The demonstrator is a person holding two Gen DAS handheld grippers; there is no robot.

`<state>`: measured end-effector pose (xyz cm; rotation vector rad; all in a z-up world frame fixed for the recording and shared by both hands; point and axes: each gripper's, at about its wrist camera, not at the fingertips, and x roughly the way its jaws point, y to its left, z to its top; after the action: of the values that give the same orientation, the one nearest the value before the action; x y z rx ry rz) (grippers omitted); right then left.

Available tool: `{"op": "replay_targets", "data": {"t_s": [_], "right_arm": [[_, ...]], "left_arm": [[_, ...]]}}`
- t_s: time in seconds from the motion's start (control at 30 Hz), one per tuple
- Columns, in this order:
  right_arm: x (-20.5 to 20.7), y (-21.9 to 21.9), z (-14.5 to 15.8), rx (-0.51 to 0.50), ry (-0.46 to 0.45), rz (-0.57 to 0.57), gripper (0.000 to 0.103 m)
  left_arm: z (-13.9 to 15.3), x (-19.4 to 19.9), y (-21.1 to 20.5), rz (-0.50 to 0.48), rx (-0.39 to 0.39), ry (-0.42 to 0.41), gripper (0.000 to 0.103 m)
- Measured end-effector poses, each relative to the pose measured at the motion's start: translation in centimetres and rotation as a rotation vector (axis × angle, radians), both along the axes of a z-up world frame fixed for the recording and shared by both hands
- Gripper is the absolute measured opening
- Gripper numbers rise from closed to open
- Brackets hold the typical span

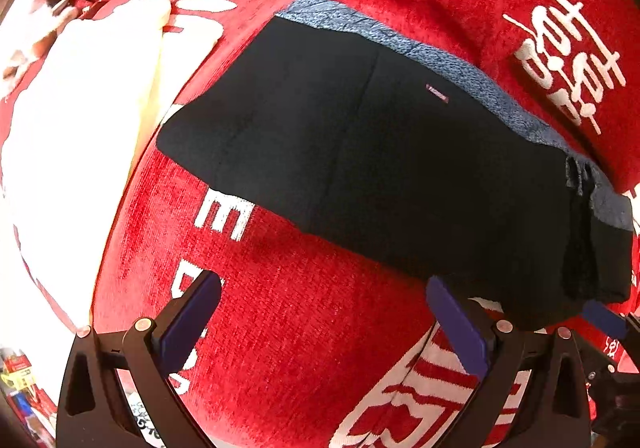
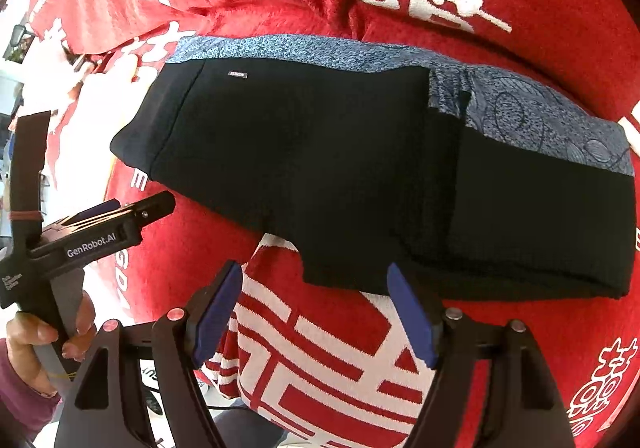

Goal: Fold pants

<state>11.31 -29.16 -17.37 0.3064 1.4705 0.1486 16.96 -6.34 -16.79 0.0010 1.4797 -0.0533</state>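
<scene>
**Me:** Pants (image 2: 320, 168) lie folded into a dark block on the red blanket (image 2: 280, 0), patterned blue waistband (image 2: 300, 50) along the far edge. My right hand-held gripper (image 2: 316, 312) hangs over the near edge, jaws spread, nothing between them. My left hand-held gripper (image 1: 324, 324) is spread and empty too, just short of the hem.

**Partner:** So what makes the next fold go well?

**Me:** I reckon pinching every layer at the near corners, both sides together, then carrying the edge over level so the stack doesn't skew.

**Partner:** Risk?

**Me:** Catching only the top layer, or the blanket.
</scene>
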Motion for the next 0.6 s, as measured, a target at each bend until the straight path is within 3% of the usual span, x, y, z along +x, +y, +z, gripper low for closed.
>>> {"op": "replay_targets", "data": {"t_s": [0.6], "right_arm": [[0.8, 0.2, -0.8, -0.002, 0.015, 0.019, 0.078]], "left_arm": [[-1.1, 1.9, 0.5, 0.028, -0.015, -0.002, 0.103]]}}
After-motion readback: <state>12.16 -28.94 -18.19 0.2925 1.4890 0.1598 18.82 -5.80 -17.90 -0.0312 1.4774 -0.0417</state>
